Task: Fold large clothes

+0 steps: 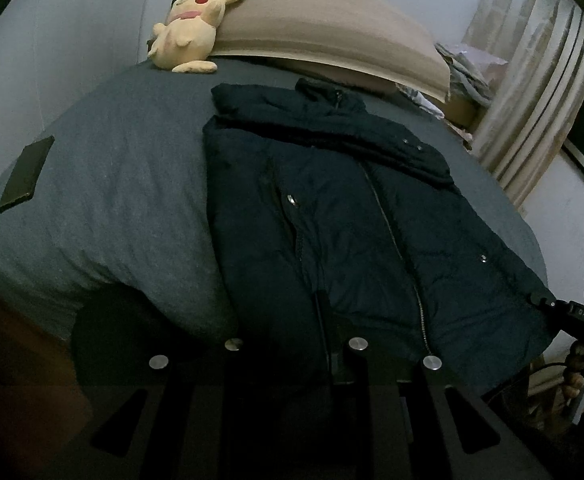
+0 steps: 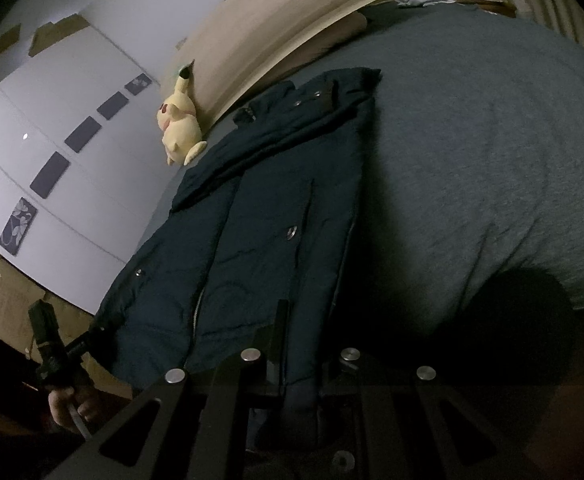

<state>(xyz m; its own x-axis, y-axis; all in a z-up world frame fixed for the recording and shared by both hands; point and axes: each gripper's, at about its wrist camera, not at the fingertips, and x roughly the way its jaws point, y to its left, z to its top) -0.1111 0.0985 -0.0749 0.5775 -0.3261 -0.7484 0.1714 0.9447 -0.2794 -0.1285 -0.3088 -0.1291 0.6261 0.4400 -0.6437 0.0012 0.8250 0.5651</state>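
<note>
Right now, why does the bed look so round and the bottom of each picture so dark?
Left wrist view: the fisheye lens bulges the bed into a dome and darkens the corners; the room is dim, so the jacket reads nearly black. Right wrist view: same bulge, tilted; a heavy shadow falls on the bed edge, and the gripper parts at the bottom are almost lost in the dark.

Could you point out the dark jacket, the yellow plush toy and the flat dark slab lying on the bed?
Jacket [image 1: 351,216]: left wrist view, on its front panel beside the zip.
Yellow plush toy [image 1: 188,36]: left wrist view, on its body.
Flat dark slab [image 1: 26,174]: left wrist view, on its top face.
</note>
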